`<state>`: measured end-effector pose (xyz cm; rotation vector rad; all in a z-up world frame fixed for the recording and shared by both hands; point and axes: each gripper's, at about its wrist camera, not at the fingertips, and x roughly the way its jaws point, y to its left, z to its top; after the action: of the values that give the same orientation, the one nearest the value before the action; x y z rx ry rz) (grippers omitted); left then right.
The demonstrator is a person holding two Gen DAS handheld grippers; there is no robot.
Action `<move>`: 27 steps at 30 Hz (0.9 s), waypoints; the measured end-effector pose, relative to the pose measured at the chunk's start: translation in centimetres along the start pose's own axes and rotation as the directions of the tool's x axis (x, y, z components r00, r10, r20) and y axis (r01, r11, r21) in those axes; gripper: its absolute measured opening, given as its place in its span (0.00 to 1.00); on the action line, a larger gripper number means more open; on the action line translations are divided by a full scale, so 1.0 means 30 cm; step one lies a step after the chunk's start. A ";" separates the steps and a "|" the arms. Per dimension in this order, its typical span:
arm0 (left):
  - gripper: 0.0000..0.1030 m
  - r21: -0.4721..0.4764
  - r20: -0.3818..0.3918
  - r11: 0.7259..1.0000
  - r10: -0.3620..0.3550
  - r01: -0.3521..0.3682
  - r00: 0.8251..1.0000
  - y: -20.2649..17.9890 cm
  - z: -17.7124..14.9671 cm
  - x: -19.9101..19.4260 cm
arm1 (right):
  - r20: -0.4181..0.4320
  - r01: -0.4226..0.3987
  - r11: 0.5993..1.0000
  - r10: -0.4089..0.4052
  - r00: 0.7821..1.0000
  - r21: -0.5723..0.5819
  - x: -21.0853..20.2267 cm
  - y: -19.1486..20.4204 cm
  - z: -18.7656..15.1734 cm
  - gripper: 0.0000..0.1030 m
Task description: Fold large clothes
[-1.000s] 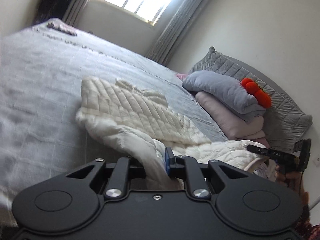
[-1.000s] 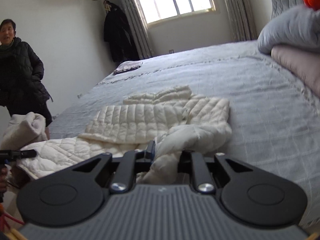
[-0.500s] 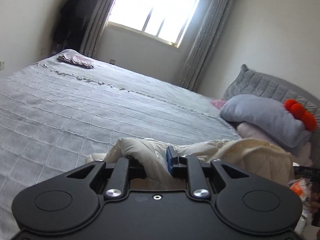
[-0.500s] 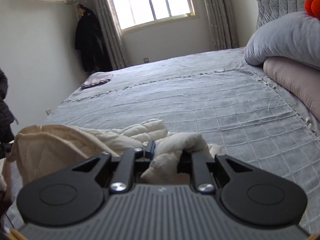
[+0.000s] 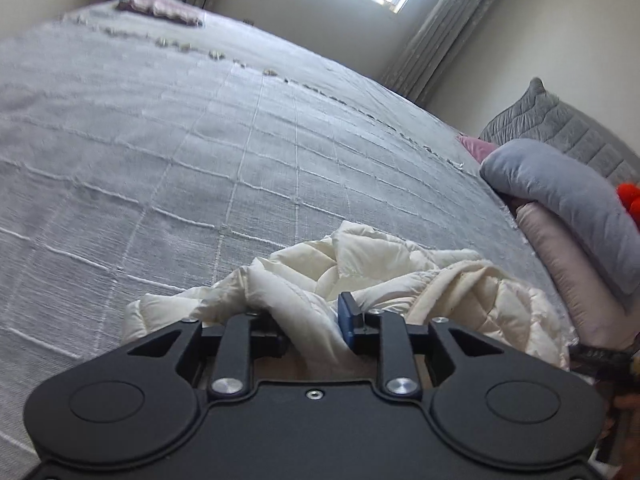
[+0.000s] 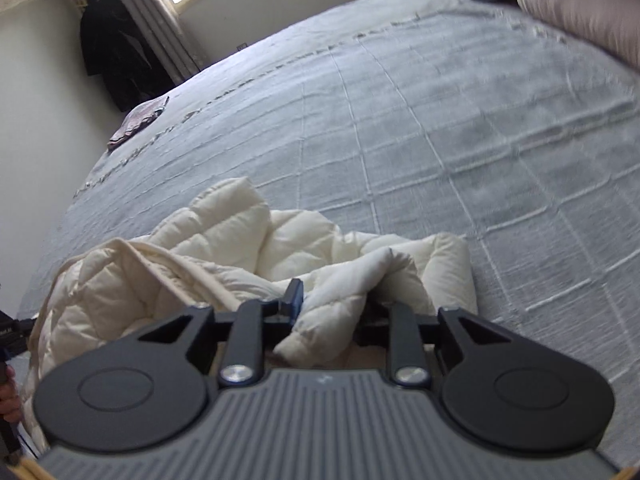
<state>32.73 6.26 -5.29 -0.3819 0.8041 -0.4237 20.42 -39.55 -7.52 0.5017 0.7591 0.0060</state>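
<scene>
A cream quilted puffer jacket is bunched up just above the grey bedspread. My left gripper is shut on a fold of the jacket, which fills the space between its fingers. In the right wrist view the same jacket lies heaped in front of my right gripper, which is shut on another fold of it. The fingertips of both grippers are hidden by the fabric. The two grippers hold the jacket side by side, close together.
Stacked grey and pink pillows lie at the right against a grey quilted headboard. A small folded cloth lies at the bed's far corner. A dark coat hangs by the window. The bedspread stretches ahead.
Both grippers have lifted the jacket off the bed, carried it forward and tipped down toward the bedspread. The jacket went from spread flat to a bunched heap. Both grips have stayed shut.
</scene>
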 end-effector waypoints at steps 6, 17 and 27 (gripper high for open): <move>0.36 -0.280 -0.043 0.945 -0.186 0.167 0.982 0.103 0.058 -0.023 | -0.058 -0.144 0.981 0.152 0.987 0.128 -0.035 -0.081 0.053 0.31; 0.87 -0.130 0.093 0.989 -0.064 0.076 0.994 0.023 0.163 -0.202 | 0.071 -0.097 0.995 0.094 0.993 0.038 -0.256 -0.057 0.173 0.87; 0.24 0.143 0.036 0.974 0.170 -0.174 0.985 -0.033 0.100 -0.008 | 0.103 0.197 0.966 -0.181 0.978 -0.170 -0.020 0.079 0.116 0.12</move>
<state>34.63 6.04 -2.76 -0.1789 0.7710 -0.3128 22.68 -39.09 -3.97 0.2545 0.7115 -0.1236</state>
